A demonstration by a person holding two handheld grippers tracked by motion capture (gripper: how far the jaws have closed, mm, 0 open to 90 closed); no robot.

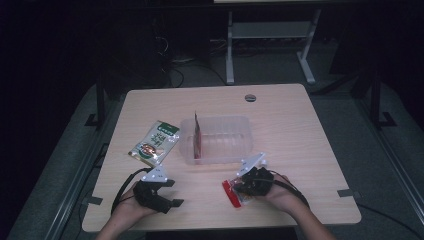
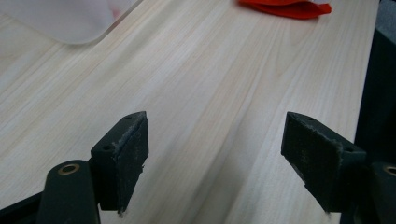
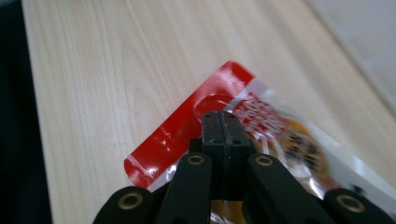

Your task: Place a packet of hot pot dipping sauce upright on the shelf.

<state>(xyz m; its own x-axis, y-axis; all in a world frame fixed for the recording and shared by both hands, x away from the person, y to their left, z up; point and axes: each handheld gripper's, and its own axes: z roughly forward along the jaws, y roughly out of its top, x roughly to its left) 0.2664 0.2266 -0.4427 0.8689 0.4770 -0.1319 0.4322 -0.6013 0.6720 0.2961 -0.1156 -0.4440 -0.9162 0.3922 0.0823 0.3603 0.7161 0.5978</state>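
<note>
Both forearms came in from the near edge of the pale wood-grain table [image 1: 300, 130], each hand wrapped round a black gripper. At the left, the left gripper [image 1: 169, 192] sat low over bare wood with its jaws spread wide and nothing between them — the rubbery pads [image 2: 133, 149] looked scuffed along their edges. At the right, the right gripper [image 1: 242, 187] had its jaws pressed flat together on a glossy red-topped snack packet [image 3: 196, 121], which lay on the table near the front edge. Farther back stood a clear plastic bin [image 1: 235, 122], rectangular with rounded corners, a thin red packet [image 1: 198, 137] upright inside it. Just left of the bin lay a green-and-white pouch [image 1: 155, 142].
</note>
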